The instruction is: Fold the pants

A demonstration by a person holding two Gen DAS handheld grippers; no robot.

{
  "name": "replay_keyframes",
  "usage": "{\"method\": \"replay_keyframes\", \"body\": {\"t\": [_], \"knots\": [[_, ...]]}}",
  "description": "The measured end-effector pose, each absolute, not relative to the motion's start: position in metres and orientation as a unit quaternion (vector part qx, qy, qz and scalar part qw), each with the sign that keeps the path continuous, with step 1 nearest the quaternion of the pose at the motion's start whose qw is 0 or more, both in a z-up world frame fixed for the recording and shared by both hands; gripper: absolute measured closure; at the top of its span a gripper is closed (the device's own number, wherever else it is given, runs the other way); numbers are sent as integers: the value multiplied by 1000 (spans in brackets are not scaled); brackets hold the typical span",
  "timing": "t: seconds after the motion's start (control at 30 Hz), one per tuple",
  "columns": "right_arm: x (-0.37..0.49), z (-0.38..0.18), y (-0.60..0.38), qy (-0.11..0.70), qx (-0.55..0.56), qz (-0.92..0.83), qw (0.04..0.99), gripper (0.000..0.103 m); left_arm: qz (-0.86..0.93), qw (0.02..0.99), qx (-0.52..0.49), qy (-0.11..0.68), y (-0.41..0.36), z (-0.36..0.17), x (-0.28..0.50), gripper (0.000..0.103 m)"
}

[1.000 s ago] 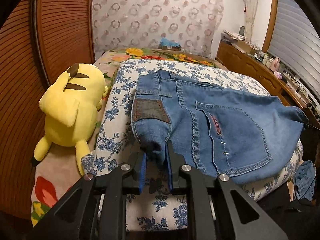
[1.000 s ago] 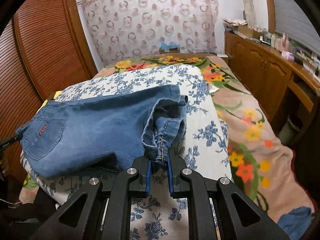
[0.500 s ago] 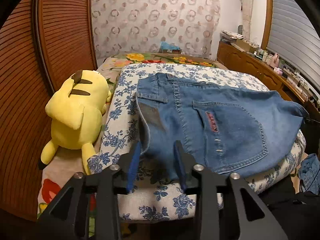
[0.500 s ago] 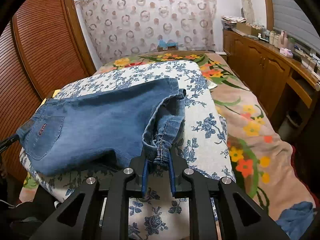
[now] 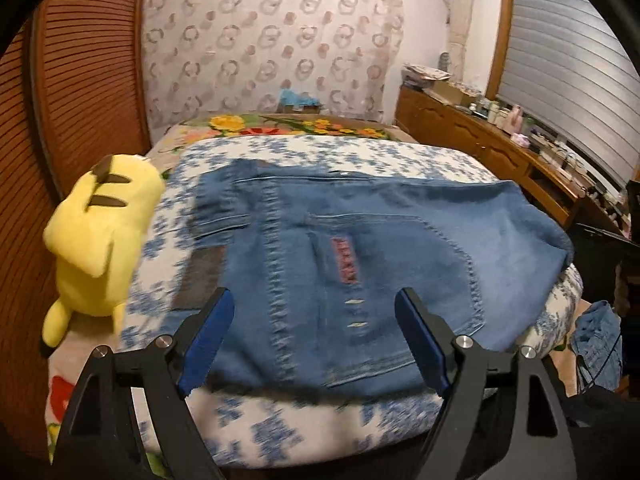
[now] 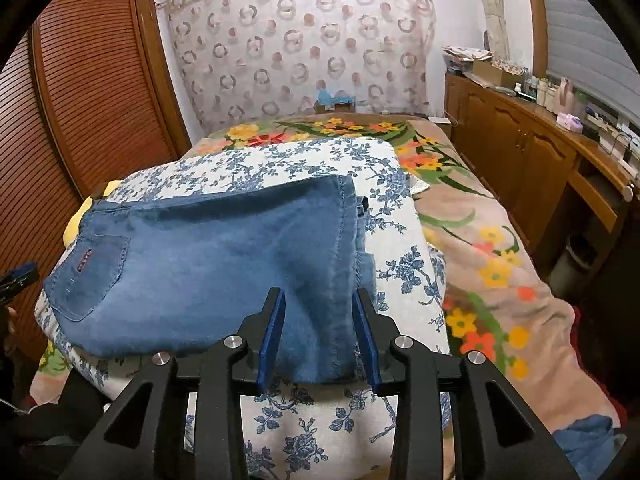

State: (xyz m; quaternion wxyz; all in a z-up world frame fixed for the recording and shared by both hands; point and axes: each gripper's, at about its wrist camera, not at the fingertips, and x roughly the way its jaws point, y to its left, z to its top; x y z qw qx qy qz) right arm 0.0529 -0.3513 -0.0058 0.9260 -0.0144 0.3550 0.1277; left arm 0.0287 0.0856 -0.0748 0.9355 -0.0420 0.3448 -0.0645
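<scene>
The left gripper (image 5: 312, 336) has just let go of the waistband end, its jaws now spread wide and empty. The right gripper (image 6: 319, 336) has been opening too, no longer pinching the hem. The folded jeans (image 5: 360, 256) lie released on the flowered cushion (image 6: 280, 160), so this fold looks finished.

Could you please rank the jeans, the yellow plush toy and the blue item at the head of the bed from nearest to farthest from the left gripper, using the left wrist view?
From the left gripper:
1. Jeans: directly ahead, between its open fingers.
2. Yellow plush toy: off to the left, beside the floral cushion.
3. Blue item: far end, against the patterned curtain.
</scene>
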Motion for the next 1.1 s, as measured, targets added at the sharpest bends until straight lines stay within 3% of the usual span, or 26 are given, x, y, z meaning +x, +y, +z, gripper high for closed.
{"method": "replay_keyframes", "body": {"t": [0.23, 0.63, 0.7, 0.77, 0.83, 1.1], "knots": [[59, -16, -350, 370, -28, 131, 919, 67, -109, 932, -37, 343, 52, -77, 45, 15], [70, -35, -358, 408, -20, 135, 903, 67, -154, 926, -30, 344, 14, -80, 57, 15], [69, -34, -357, 403, -22, 134, 905, 76, -153, 927, -30, 341, 12, -81, 56, 15], [69, -32, -357, 402, -19, 146, 904, 91, -151, 927, -28, 342, 11, -82, 55, 15], [67, -26, -354, 397, -16, 162, 903, 97, -149, 927, -24, 343, 9, -82, 53, 15], [58, 19, -315, 345, -47, 239, 906, 100, -129, 931, -13, 340, 12, -76, 50, 15]]}}
